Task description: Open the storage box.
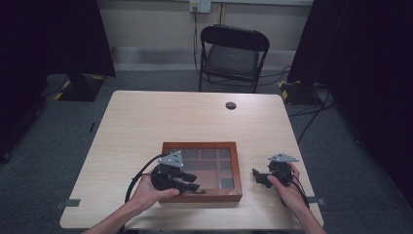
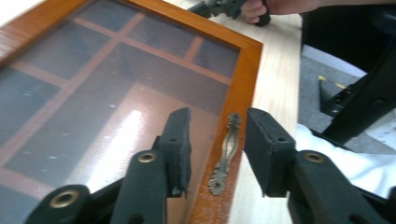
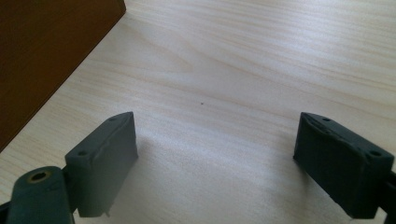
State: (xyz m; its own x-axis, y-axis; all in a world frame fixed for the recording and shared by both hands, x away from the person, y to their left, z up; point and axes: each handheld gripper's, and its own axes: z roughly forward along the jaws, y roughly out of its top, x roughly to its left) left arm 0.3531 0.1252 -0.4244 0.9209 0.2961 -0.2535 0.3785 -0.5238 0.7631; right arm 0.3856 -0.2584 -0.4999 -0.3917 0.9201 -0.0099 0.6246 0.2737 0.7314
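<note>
My left gripper point(image 2: 217, 135) straddles the box point(image 1: 201, 171) lid's handle point(image 2: 225, 153), jaws apart; right gripper point(image 3: 217, 161) idles released. Lid unopened.

Left hand-held gripper point(image 2: 217, 140) and right hand-held gripper point(image 3: 215, 163), jaws apart.

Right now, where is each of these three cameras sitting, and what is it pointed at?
High view: above the person's side, looking down on the table; both forearms and hands show.
Left gripper view: rides the left gripper, looking at the box's brass handle between its open fingers.
Right gripper view: rides the right gripper, facing bare tabletop.
All share the wooden box.
</note>
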